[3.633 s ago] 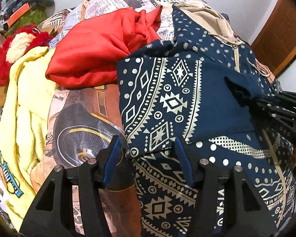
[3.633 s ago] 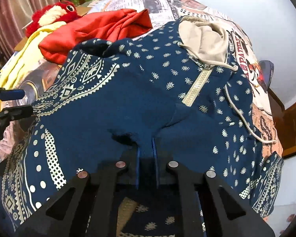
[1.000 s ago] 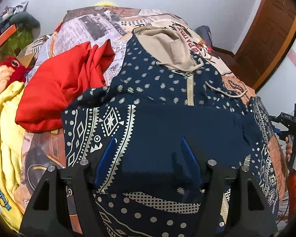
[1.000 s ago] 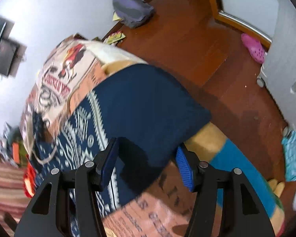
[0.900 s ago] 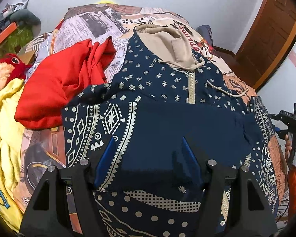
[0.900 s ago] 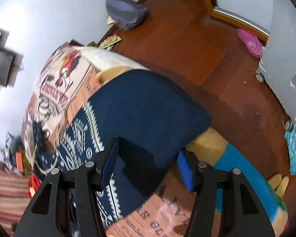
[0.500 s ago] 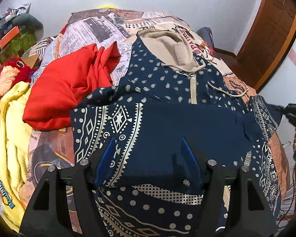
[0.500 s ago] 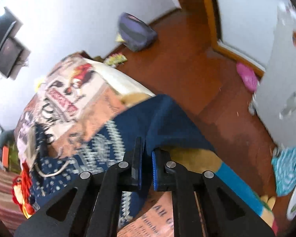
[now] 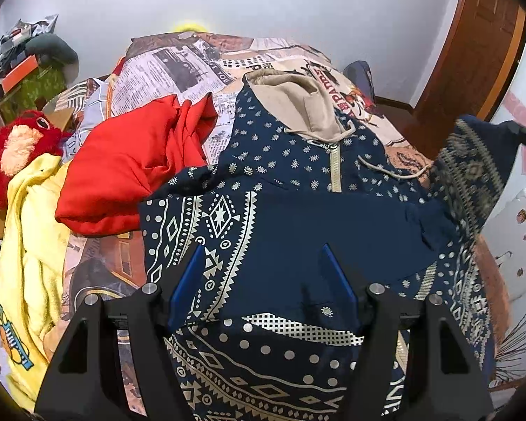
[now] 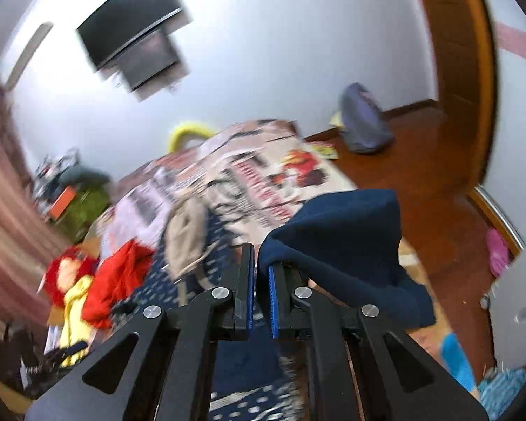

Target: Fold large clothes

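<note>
Navy patterned hoodie lay spread on the bed, its beige hood toward the wall, beside a red garment and a yellow blanket. The left claw hovered over it, jaws wide. The right claw was clamped on a lifted fold of the hoodie's sleeve.

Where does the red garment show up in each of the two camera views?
Left wrist view: the red garment lies left of centre, beside the navy hoodie.
Right wrist view: the red garment is blurred, low on the left.
Shared landmark: the hoodie's beige hood.
</note>
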